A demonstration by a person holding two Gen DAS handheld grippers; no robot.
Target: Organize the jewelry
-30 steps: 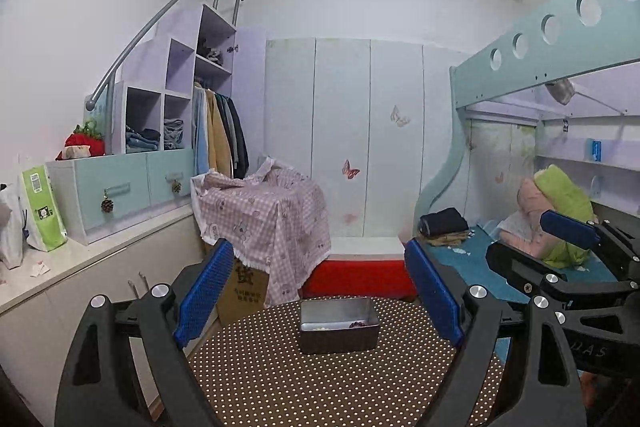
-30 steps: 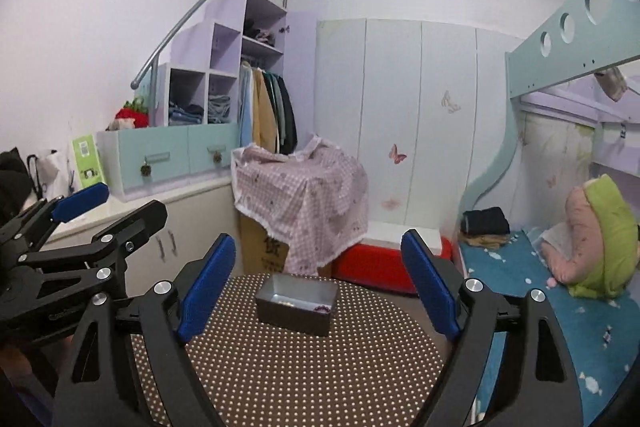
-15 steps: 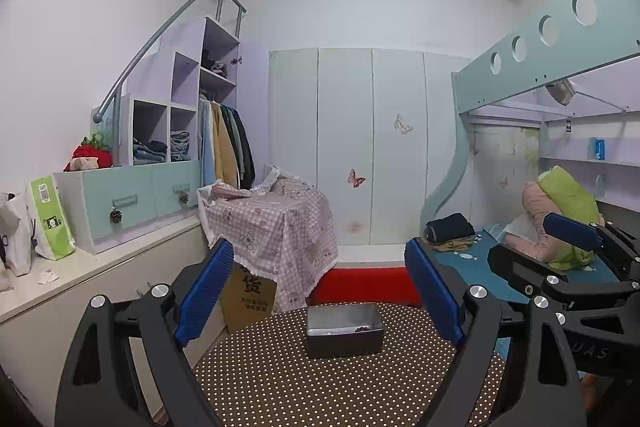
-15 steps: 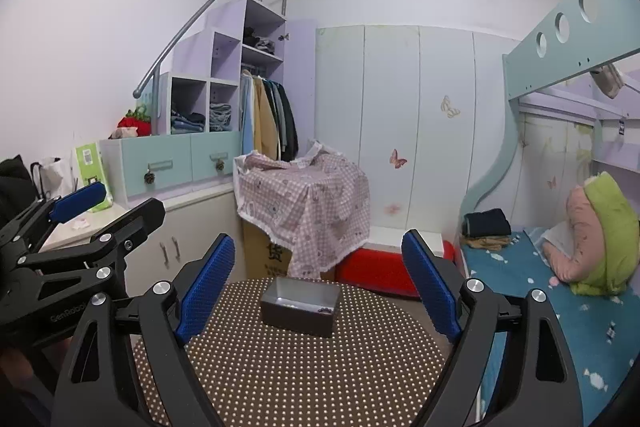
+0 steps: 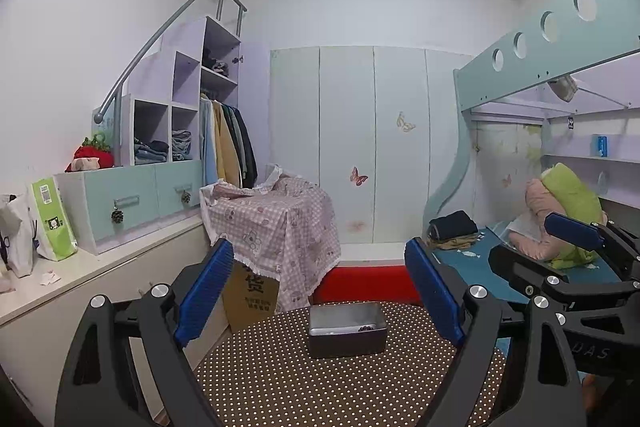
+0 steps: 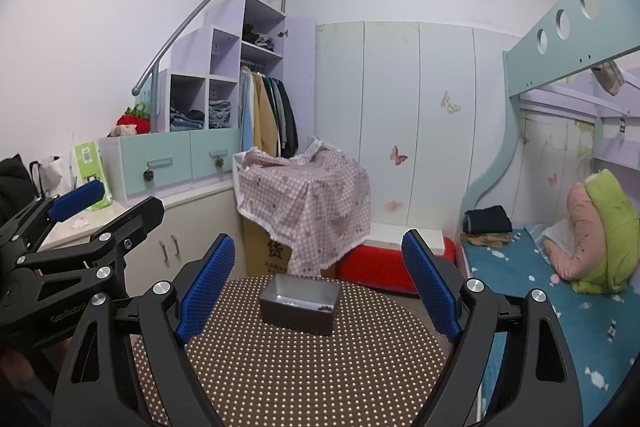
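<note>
1. Jewelry [image 5: 366, 327] lies inside the grey metal tray [image 5: 347, 341], which stands on the round table with the dotted brown cloth [image 5: 340, 387]. I see a short run of dark beads near the right inner wall, and some pale small pieces on the tray floor. What kind of pieces they are, I cannot tell; they are too small.

2. From the right wrist view the same beads [image 6: 325, 308] sit low in the tray [image 6: 298, 311], close to its right side.

3. My left gripper [image 5: 316, 291] has its jaws spread wide with nothing between the blue pads. It hovers above the near part of the table, apart from the tray.

4. My right gripper [image 6: 318, 285] is also spread wide and empty. The tray appears between its fingers, but farther away, not touched.

5. I judge the beads are light, small and smooth, so they can slip or roll out from flat pads. If they are on a string, the string is soft and will hang down.

6. I think the best hold is across the middle of the bead run, with the pads coming from above, away from the tray wall.

7. The tray looks stiff and light; it may slide on the cloth if a finger pushes it.
</note>
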